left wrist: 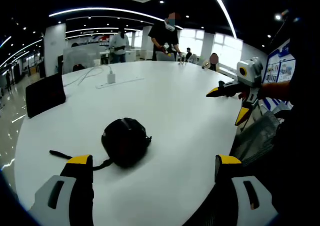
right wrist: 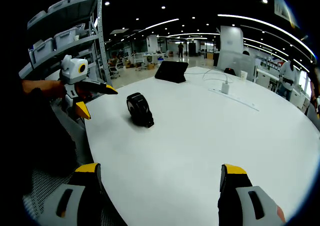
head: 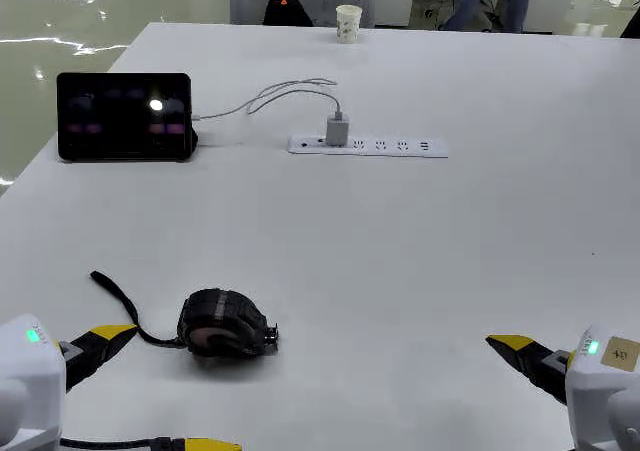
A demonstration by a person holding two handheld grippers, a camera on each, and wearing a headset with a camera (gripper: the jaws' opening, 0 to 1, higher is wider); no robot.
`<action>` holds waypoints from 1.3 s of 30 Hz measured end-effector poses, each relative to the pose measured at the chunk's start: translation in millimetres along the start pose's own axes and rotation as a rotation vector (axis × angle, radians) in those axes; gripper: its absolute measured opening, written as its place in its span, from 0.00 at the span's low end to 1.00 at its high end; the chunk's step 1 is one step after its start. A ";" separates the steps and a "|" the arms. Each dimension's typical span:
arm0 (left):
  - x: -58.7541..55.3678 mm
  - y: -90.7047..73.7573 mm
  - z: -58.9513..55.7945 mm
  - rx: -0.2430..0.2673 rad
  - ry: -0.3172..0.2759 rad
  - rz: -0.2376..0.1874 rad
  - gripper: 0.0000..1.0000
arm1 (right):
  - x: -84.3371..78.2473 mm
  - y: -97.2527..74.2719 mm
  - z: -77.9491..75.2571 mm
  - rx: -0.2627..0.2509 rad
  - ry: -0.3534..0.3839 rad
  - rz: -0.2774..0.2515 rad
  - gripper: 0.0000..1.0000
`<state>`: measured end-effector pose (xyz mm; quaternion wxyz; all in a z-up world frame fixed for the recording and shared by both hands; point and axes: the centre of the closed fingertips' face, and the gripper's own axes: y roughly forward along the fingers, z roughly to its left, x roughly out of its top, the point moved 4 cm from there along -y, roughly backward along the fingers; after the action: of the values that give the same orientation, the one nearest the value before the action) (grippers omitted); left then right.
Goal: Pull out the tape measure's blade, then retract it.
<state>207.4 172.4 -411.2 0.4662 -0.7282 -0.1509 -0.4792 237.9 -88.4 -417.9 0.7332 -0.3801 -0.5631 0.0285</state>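
My left tool [left wrist: 154, 160] is at the near left edge of the white tabletop [head: 400, 271], its yellow-tipped jaws spread wide and holding nothing. My right tool [right wrist: 160, 168] is at the near right edge, also wide open and empty, well apart from the left one.

Just beyond the left tool's jaws lies the tape measure [head: 222, 323], a dark rounded case resting on its side. A thin black wrist strap [head: 115, 296] trails from it to the left, with its loop lying flat on the tabletop. The blade looks fully wound in. What I take for its end hook is a small dark nub on the case's right side, facing my right tool.

I judge the step in hand to be the first grasp. It would go best if the left tool closes across the case body, clear of the strap, and pins it steady. The right tool should then pinch the end hook alone and draw straight out to the right, level with the tabletop. On the return the blade should be guided back, not let snap.

Farther off on the left stands a dark tablet [head: 125, 116], its screen reflecting ceiling lights. To its right lies a white power strip [head: 368, 145] with a charger [head: 337, 129] plugged in and a white cable [head: 285, 93] running to the tablet. A paper cup [head: 348, 23] stands at the far edge.

I can read no brand or writing anywhere. A small tag on the right tool is too blurred to make out.
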 end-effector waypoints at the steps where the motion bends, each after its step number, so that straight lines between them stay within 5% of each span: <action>1: 0.1 0.4 0.5 -0.003 0.000 0.001 0.99 | -0.7 0.4 -0.9 0.000 0.000 0.004 0.99; 39: 12.9 18.8 32.1 -0.074 0.065 0.038 0.99 | 6.5 26.1 -19.5 0.089 -0.073 0.048 0.95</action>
<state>244.2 186.2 -413.8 0.4526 -0.7317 -0.1042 -0.4990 266.9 -77.0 -429.5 0.7275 -0.3594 -0.5783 0.0847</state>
